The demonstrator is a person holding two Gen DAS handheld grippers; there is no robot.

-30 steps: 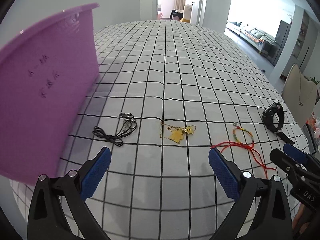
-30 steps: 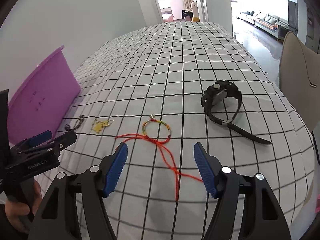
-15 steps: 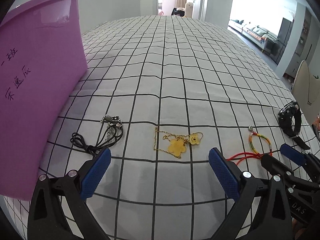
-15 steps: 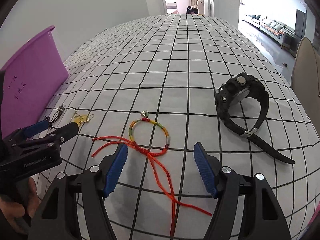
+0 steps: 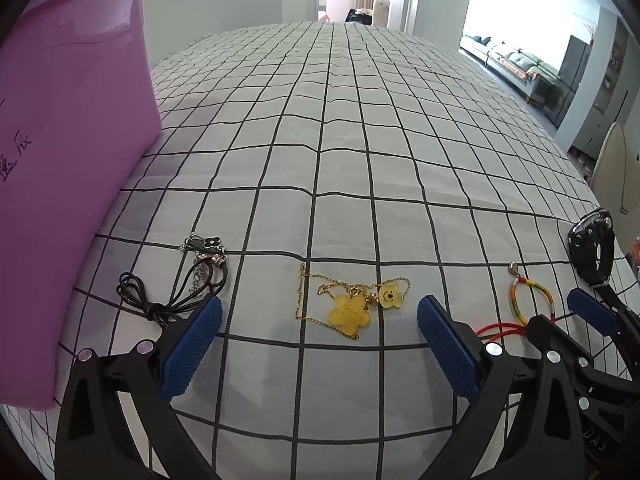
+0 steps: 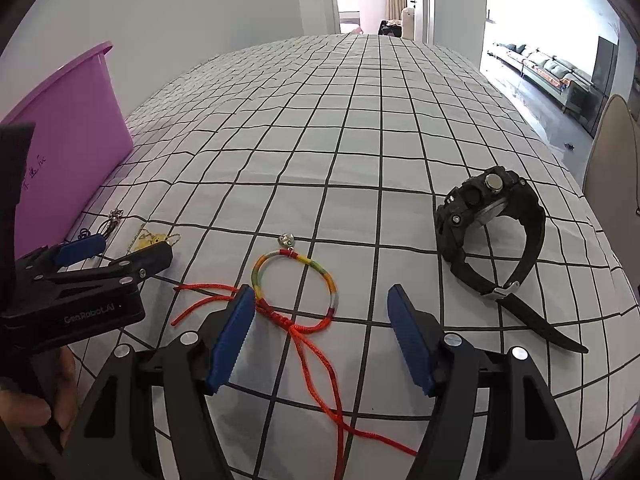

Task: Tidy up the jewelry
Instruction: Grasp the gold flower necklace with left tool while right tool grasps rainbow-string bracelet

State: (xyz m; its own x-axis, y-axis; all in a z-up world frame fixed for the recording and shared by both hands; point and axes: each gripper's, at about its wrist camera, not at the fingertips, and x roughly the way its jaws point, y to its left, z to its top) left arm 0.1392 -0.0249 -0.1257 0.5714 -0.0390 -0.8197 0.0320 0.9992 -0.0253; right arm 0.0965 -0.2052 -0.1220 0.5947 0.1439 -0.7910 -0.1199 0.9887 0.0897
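Note:
On the checked cloth lie a black cord necklace [image 5: 188,288], a gold chain with yellow charms [image 5: 354,306], a multicoloured woven bracelet with red cords [image 6: 296,280] and a black watch [image 6: 494,224]. My left gripper [image 5: 318,346] is open, low over the cloth, with the gold chain just ahead between its fingers. My right gripper [image 6: 322,336] is open, with the bracelet just ahead between its fingers. The bracelet [image 5: 530,300] and watch [image 5: 592,248] also show at the right of the left wrist view.
A purple plastic bin [image 5: 68,152] stands at the left, close to the cord necklace; it also shows in the right wrist view [image 6: 60,136]. The long cloth-covered table [image 5: 340,120] stretches away. A beige chair [image 6: 616,152] stands off the right edge.
Both grippers have moved forward and lower toward the jewelry: the left closer to the gold chain, the right closer to the bracelet. Both stay open.

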